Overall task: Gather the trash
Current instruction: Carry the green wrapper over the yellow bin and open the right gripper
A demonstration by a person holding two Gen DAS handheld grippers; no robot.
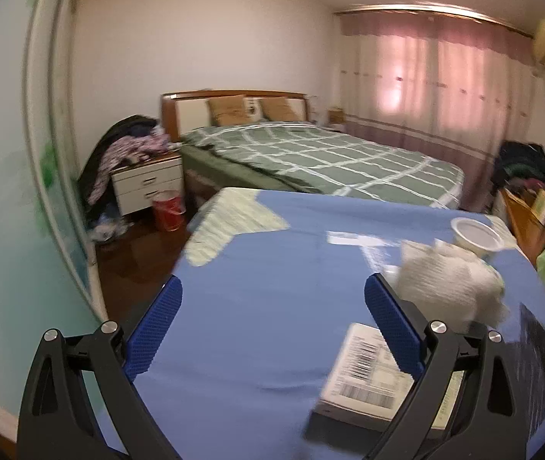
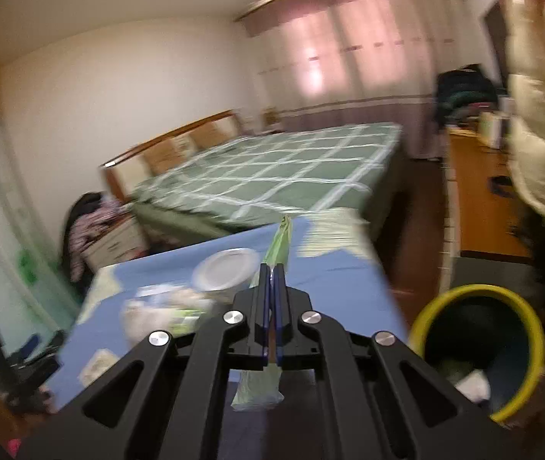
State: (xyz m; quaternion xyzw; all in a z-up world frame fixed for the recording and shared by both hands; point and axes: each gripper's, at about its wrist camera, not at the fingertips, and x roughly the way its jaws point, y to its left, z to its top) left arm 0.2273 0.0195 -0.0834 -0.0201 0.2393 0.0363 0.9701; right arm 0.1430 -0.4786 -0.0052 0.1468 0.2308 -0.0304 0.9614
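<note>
Between the shut jaws of the right gripper [image 2: 272,268], a thin, crinkled pale-green plastic wrapper [image 2: 259,391] hangs pinched above the blue-covered table [image 2: 334,272]. At four o'clock stands a yellow-rimmed dark bin [image 2: 529,318]. Left gripper [image 1: 272,299] jaws gape wide, empty; crumpled white tissue [image 1: 452,280] lies at two o'clock.

Blue tablecloth [image 1: 257,306]: lower left and centre of left wrist frame bare, open passage between the wide-apart jaws. Right side crowded: crumpled white paper [image 1: 452,280] just beside the white cup [image 1: 477,235], labelled box [image 1: 368,375] at lower right. In right wrist frame, yellow-rimmed bin [image 2: 479,349] at lower right, mouth unobstructed; cream coat [image 2: 540,134] fills right edge.
</note>
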